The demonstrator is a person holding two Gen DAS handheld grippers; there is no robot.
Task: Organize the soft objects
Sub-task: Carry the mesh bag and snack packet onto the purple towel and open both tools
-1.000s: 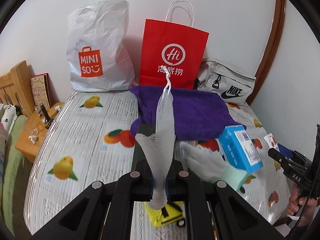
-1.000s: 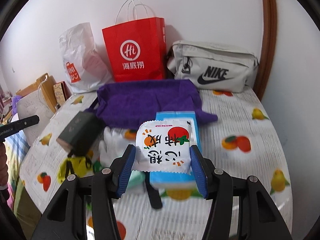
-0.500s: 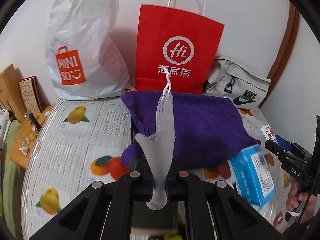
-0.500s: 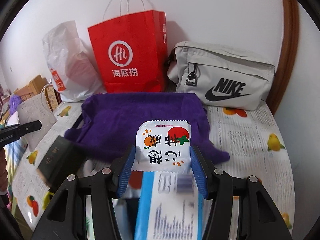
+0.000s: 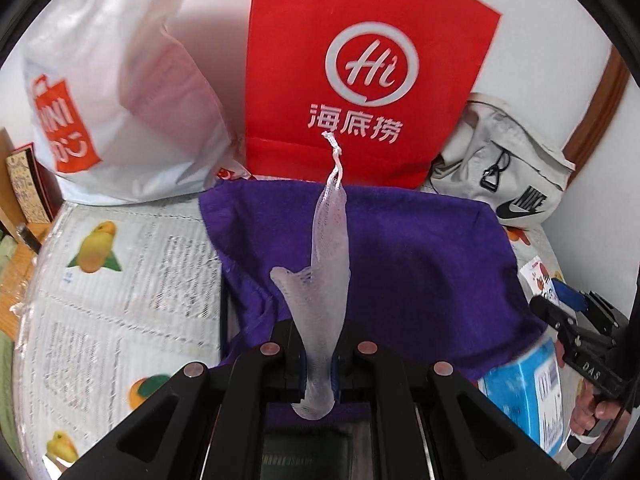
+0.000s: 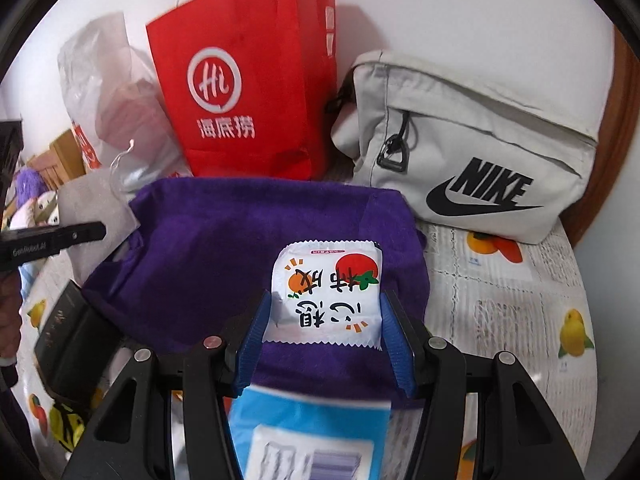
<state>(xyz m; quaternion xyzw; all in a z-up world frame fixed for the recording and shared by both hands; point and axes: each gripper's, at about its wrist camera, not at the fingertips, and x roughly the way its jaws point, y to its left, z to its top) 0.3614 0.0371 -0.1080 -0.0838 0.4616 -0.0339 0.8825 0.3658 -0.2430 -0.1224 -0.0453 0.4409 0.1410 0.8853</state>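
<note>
Both grippers hang over the purple towel (image 5: 420, 264) on the bed. The left gripper (image 5: 319, 364) has its fingers pinched tight on a white mesh pouch (image 5: 326, 280); the right gripper (image 6: 326, 336) clamps a white snack packet (image 6: 326, 294) by its edges. Behind the towel stand a red bag (image 6: 248, 80) and a grey pouch (image 6: 476, 140)

This looks like a room in a home. A table (image 5: 132, 288) with a fruit-print cover stands against a white wall (image 6: 460, 8). At its back edge stand a red bag (image 5: 360, 72), a white bag (image 5: 120, 92) and a grey bag (image 6: 472, 140). Soft toys (image 6: 32, 200) sit at one side.
</note>
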